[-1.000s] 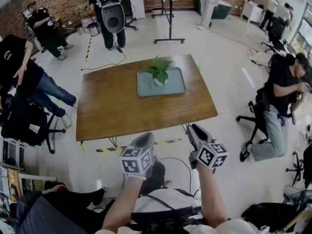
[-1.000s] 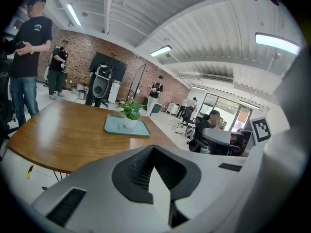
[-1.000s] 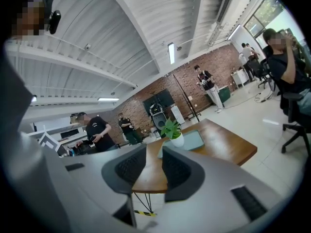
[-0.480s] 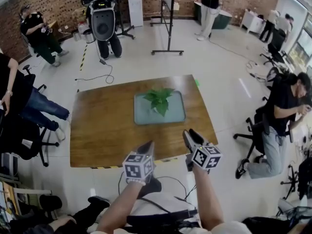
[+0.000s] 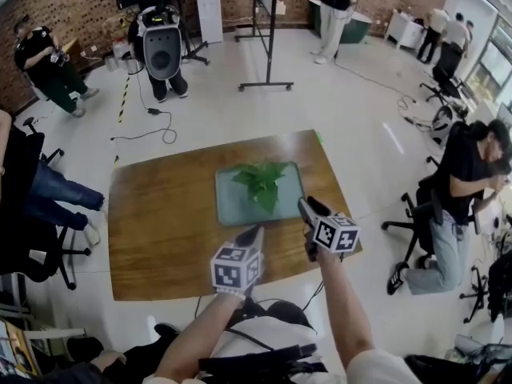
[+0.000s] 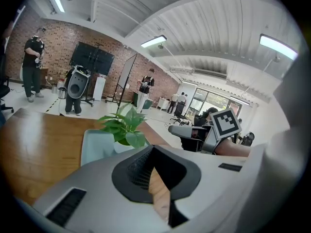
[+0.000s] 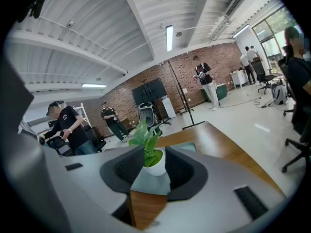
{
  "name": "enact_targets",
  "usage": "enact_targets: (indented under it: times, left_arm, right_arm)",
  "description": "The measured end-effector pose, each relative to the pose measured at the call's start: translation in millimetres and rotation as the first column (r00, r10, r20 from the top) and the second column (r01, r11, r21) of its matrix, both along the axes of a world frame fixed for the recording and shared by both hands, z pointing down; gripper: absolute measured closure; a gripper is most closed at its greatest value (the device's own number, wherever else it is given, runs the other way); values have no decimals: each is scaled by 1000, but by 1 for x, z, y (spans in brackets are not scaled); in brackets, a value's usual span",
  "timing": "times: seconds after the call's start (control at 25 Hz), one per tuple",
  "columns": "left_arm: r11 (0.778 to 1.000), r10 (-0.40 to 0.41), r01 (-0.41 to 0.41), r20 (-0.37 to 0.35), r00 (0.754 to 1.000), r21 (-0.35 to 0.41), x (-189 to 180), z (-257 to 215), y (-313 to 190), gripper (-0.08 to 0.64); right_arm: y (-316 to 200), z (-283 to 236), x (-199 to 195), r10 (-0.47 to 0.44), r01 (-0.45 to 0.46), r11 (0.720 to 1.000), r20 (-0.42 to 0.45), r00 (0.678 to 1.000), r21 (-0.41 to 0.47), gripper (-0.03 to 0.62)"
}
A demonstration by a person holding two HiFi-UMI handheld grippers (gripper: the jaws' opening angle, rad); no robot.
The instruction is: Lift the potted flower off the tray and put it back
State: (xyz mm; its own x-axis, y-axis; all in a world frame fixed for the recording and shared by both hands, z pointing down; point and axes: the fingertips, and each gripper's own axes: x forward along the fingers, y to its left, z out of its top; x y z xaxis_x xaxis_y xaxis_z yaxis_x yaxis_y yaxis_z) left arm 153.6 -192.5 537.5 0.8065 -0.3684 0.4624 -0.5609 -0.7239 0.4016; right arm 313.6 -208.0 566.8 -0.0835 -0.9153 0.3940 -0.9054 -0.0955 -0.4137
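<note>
- At the far left a seated person [image 5: 44,50] in dark clothes and a white machine with a round dark face [image 5: 161,50] both show further left in the head view than a second ago
- The wooden table [image 5: 160,238] then lay ahead with bare floor between its near edge and both grippers; now that edge has come in under them and the table shows closer
- The grey-green tray [image 5: 228,208] lies in the same place on the table, in its far right part
- The potted flower [image 5: 262,184] stands upright on the tray as before, untouched; both gripper views show its white pot on the tray
- The left gripper [image 5: 254,236] was short of the table over the floor; it now reaches over the near edge and points toward the tray, near it but apart
- Its jaws stand a little apart, with only a narrow strip of table wood showing between them
- The right gripper [image 5: 306,207] has also come forward from over the floor, and its tip now shows near the tray's near right corner
- Its jaws are wide apart and have just been closing a touch; in its own view the pot lines up in the gap but stands ahead on the tray, clear of both pads
- At the far right a person on an office chair [image 5: 468,178] sits in much the same spot as before
</note>
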Motion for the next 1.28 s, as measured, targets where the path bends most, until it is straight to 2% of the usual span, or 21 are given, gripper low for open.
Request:
enact_targets:
  times: [0.08, 0.32, 0.6, 0.8, 1.16, 1.28]
  left_arm:
    - [1000, 13, -13, 3, 1000, 3, 11, 2, -12, 561]
    - [999, 39, -39, -4, 999, -15, 37, 12, -27, 561]
    - [998, 46, -45, 3, 999, -35, 38, 24, -47, 561]
    - [999, 35, -34, 13, 999, -39, 42, 29, -60, 561]
    - [999, 24, -24, 14, 1000, -46, 41, 32, -69, 561]
    - [999, 7, -6, 10, 1000, -47, 35, 32, -72, 561]
  right_arm:
    - [-20, 8, 4, -7, 7, 1000, 6, 1000, -11, 457]
    - [-65, 45, 15, -15, 18, 998, 41, 999, -56, 463]
    - [-108, 81, 5, -67, 73, 991, 57, 996, -112, 468]
    - [-124, 99, -2, -111, 117, 981, 51, 993, -152, 486]
    - [-138, 119, -10, -121, 129, 971, 54, 991, -199, 490]
    - [-139, 123, -12, -117, 124, 970, 47, 992, -207, 526]
